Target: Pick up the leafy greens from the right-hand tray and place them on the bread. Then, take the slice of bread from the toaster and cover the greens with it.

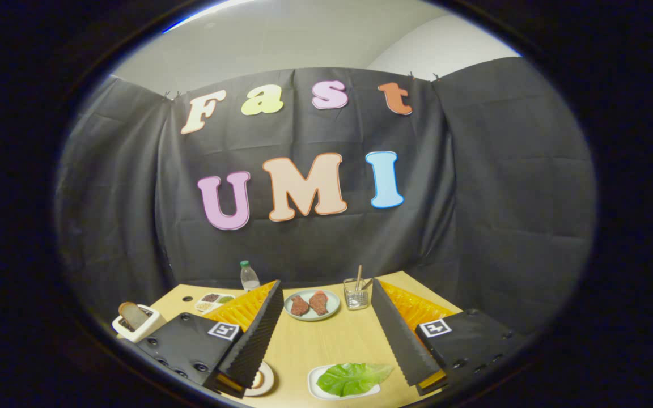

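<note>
While I hold the gripper [326, 340] above the pale wooden table [326, 345], its two fingers stand wide apart with nothing between them. Going left to right from my seat: at about ten o'clock from the left finger sits a white toaster [134, 328] with a brown-crusted slice of bread [132, 314] standing up out of its slot. Beyond it, at eleven o'clock, lies a small white divided dish [213, 302] of dark, pale and green fillings, and a clear plastic bottle with a green cap [249, 276] stands behind that, against the black cloth wall. Just by the left fingertip, at seven o'clock, a round light plate [264, 379] peeks out, mostly hidden by the finger; I cannot tell what lies on it. Straight ahead at twelve o'clock rests a pale blue-green round plate [312, 304] bearing two reddish-brown meat pieces. At one o'clock stands a clear glass tumbler [356, 294] holding sticks. Between the fingertips, at six o'clock, the leafy greens [352, 378] lie on a white tray [316, 385].
</note>
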`<state>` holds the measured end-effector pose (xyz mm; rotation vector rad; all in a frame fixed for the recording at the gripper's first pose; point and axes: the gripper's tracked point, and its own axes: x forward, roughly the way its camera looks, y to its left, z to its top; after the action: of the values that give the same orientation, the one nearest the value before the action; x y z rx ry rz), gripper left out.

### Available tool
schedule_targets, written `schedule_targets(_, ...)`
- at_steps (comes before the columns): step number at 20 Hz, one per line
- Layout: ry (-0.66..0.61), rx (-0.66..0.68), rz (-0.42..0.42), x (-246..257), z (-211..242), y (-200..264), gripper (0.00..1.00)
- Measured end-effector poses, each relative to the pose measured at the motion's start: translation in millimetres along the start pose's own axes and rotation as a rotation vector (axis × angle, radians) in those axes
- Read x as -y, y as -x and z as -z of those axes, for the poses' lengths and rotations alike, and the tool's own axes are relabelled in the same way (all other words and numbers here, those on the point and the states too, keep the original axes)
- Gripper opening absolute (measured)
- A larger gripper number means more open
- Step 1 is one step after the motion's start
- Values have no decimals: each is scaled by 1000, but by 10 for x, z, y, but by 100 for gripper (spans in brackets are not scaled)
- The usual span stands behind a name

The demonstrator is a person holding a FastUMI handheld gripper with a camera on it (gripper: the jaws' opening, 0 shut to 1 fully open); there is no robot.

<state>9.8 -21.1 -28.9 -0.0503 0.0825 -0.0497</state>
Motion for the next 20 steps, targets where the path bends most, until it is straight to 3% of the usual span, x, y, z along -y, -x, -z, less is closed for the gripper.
schedule_targets(7, 63, -150, -64, 439, 328, -126, 99)
schedule_targets(12, 101, -298, -178, 725, 743, -316, 99)
schedule_targets(20, 164, -650, -410, 1021, 1946, -623, 99)
